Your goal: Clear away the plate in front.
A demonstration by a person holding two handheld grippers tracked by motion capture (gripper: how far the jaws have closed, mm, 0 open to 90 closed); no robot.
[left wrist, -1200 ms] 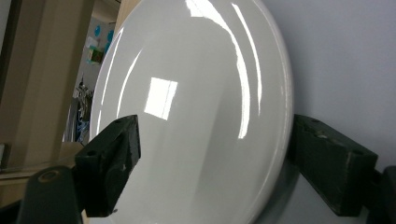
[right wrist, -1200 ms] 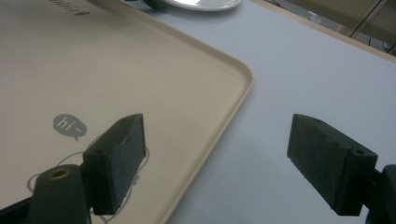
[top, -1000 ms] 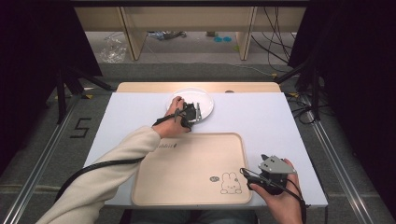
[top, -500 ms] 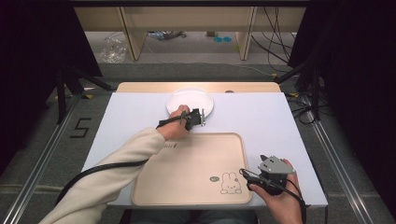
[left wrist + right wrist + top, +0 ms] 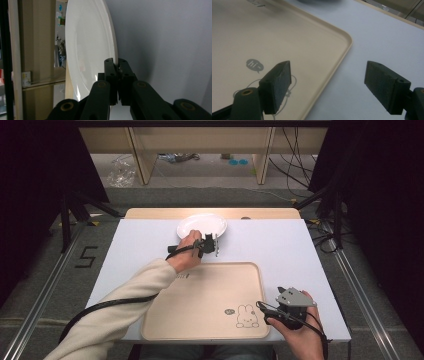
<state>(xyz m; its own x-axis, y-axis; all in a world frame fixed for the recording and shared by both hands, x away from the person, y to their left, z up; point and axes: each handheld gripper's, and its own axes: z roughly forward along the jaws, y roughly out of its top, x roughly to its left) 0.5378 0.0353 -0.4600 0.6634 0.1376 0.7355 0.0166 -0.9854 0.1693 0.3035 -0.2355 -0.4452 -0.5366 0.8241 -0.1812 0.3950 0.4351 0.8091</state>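
Left claw (image 5: 214, 244) clamped on the near rim of a white plate (image 5: 201, 224); right claw (image 5: 274, 309) held wide, gripping nothing.

Table (image 5: 280, 245): pale blue-grey top with a wooden strip along its far edge. Tray (image 5: 210, 295): beige, raised rim, printed rabbit and a small "hi" bubble near its right front corner; it lies at the near side of the table, just in front of the plate. Plate: white, round, at the far middle of the table; in the left claw's own view its edge (image 5: 113, 50) sits pinched between the two black jaws. Right claw: at the tray's right front corner, one jaw over the tray (image 5: 287, 45), the other over bare table.
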